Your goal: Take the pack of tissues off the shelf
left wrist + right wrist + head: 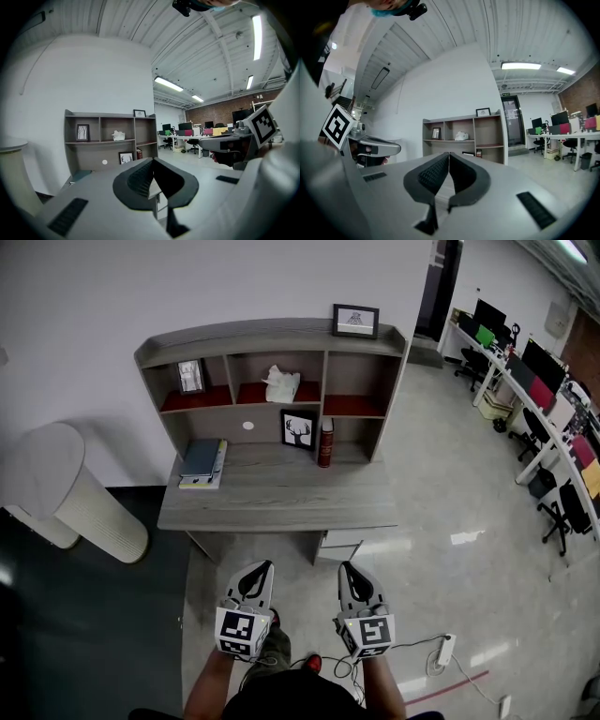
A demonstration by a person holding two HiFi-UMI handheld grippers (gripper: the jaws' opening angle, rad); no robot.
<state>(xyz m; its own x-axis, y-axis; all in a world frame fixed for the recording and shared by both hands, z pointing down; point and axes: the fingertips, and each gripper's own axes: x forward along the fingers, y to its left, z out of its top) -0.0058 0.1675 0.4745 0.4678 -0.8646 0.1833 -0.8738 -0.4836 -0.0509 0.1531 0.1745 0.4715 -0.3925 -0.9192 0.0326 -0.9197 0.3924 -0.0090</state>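
Pack of tissues (281, 384) on shelf (272, 332), both tools short of desk (281, 498).
Left gripper (262, 567) closed, nothing between jaws, low in front of desk. Pack in middle upper compartment, right of small frame (191, 377), well apart from both tools. Right gripper (347, 567) closed, empty, beside left.

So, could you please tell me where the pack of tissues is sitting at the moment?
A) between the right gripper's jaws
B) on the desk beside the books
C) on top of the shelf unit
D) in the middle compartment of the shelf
D: the white pack of tissues lies in the middle compartment of the shelf, just right of the compartment holding the framed picture.
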